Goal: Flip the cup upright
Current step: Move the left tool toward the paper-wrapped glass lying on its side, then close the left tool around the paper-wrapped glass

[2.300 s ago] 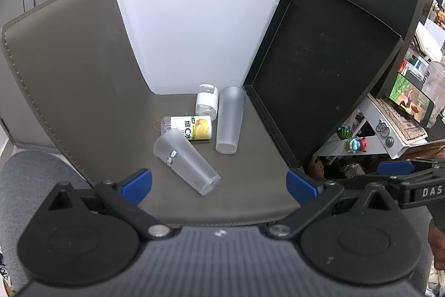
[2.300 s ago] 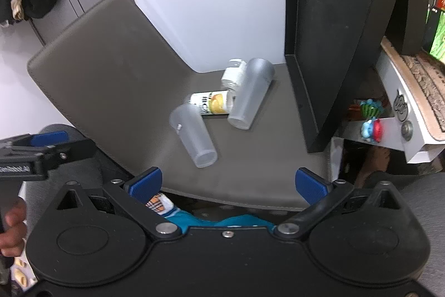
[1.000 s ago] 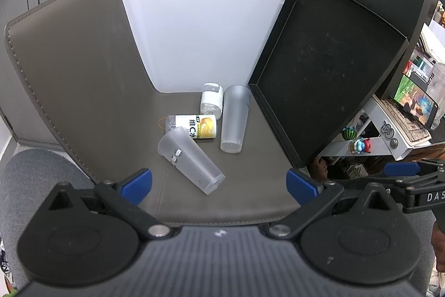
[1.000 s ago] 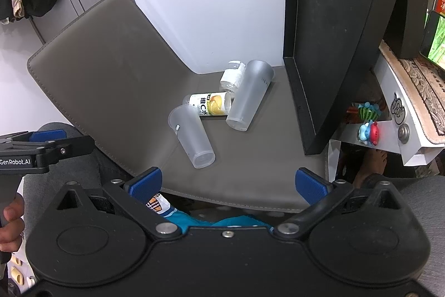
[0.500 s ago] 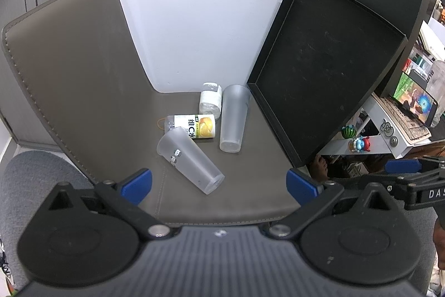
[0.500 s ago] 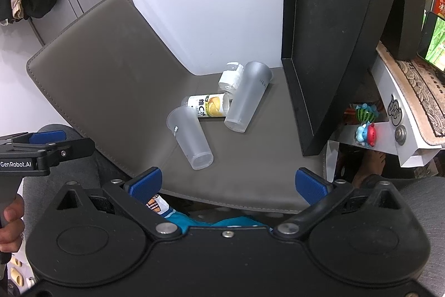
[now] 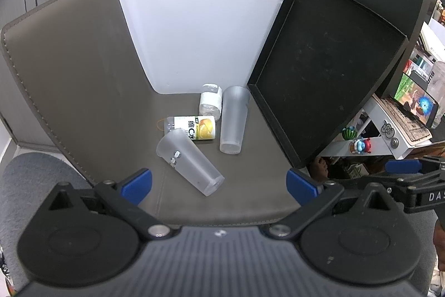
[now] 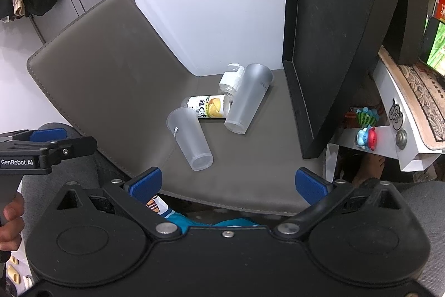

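Little has moved since the earlier frames: both views drift only slightly and the objects lie as before. Nearest, the left hand-held gripper (image 7: 219, 183) and right hand-held gripper (image 8: 226, 181) hover with jaws wide apart, holding nothing. Beyond them, on the grey mat (image 7: 83, 80), a frosted cup (image 7: 189, 161) lies on its side, base toward the cameras. Just behind it lie a yellow-labelled bottle (image 7: 194, 127), a second frosted cup (image 7: 233, 118) and a small white bottle (image 7: 210, 102). A black tray (image 7: 328, 68) leans at right. No cup stands upright yet; the flip has not begun.
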A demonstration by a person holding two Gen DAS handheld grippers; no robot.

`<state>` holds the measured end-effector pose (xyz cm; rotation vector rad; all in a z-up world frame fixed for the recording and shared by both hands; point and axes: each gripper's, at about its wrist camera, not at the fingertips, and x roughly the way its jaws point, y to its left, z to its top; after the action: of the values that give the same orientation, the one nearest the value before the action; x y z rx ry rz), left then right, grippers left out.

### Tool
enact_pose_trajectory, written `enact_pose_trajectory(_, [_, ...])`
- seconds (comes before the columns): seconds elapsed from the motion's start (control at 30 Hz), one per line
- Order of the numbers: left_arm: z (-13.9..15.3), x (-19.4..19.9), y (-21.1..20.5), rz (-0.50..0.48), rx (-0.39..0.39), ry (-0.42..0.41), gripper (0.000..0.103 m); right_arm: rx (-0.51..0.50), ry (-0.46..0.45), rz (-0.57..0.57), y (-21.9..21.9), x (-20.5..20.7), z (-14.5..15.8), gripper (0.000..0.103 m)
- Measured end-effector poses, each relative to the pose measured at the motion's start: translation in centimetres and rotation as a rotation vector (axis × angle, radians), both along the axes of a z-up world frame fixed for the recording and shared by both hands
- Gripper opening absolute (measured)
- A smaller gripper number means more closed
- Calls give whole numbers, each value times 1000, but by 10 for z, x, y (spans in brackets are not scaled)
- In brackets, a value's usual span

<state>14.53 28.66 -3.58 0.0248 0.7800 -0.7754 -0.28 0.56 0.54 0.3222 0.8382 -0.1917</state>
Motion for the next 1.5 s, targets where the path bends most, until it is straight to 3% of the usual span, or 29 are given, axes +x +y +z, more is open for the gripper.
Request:
enact_pose_trajectory(0.77, [2, 58, -67, -32, 15, -14, 102, 33, -25, -61, -24, 30, -25, 103])
enact_pose_trajectory(1.5, [-31, 124, -143, -76, 64, 25, 101, 96, -30, -89, -50, 72, -53, 103])
